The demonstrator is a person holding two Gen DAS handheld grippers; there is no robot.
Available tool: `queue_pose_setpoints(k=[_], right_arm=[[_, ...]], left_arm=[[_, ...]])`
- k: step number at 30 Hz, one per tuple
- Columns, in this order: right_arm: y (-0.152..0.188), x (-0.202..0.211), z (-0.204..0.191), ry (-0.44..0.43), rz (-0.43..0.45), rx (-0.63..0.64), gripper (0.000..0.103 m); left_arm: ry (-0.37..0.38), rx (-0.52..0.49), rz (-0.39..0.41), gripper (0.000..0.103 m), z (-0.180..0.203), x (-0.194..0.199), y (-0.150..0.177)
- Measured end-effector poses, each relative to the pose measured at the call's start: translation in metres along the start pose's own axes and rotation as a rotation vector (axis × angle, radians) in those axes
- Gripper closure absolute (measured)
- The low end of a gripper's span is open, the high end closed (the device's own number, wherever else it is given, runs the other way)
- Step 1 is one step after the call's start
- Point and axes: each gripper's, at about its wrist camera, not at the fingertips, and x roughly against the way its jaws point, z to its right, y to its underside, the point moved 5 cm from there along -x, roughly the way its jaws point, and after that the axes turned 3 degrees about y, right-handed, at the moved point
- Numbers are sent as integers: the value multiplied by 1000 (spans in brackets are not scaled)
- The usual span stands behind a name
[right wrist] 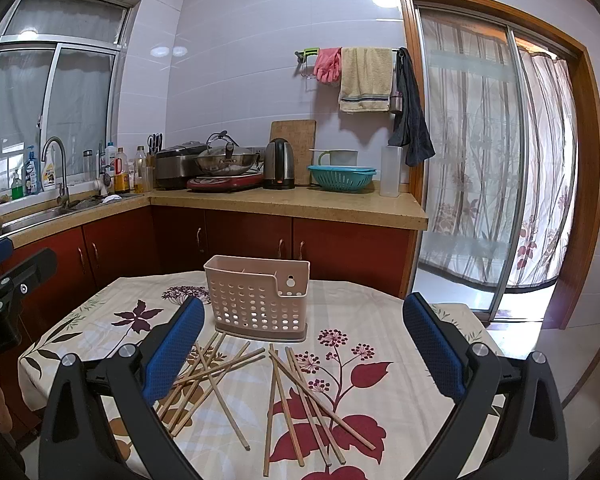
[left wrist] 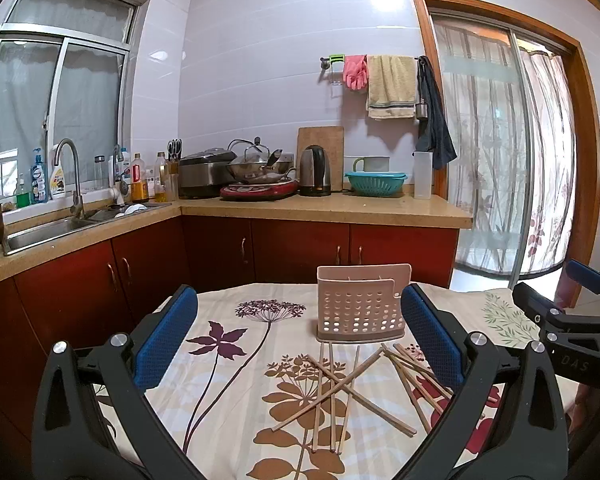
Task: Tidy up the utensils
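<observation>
A pink perforated utensil holder [left wrist: 360, 304] [right wrist: 258, 296] stands upright on the flower-print tablecloth [left wrist: 228, 360] [right wrist: 360, 320]. Several wooden chopsticks [left wrist: 340, 392] [right wrist: 220, 376] lie scattered and crossed in front of it, in two loose heaps. My left gripper [left wrist: 300, 340] hangs open above the table with the chopsticks between and below its blue pads, touching none. My right gripper [right wrist: 304, 340] is open too, over the right-hand heap [right wrist: 300, 400]. Each gripper's body shows at the edge of the other's view.
Beyond the table runs a kitchen counter [left wrist: 324, 210] with red cabinets, a sink [left wrist: 52, 232], a wok, a kettle [left wrist: 315, 172] and a teal colander [left wrist: 375, 186]. A sliding glass door [left wrist: 508, 152] with curtains is at the right. The table's edges fall off on the left and right.
</observation>
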Motion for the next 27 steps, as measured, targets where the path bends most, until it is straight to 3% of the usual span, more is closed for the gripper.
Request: queue_pose_setpoints(k=[27], right_arm=[[0, -1, -1, -1, -1, 1, 6]], left_arm=[[1, 2, -1, 4, -2, 0, 0]])
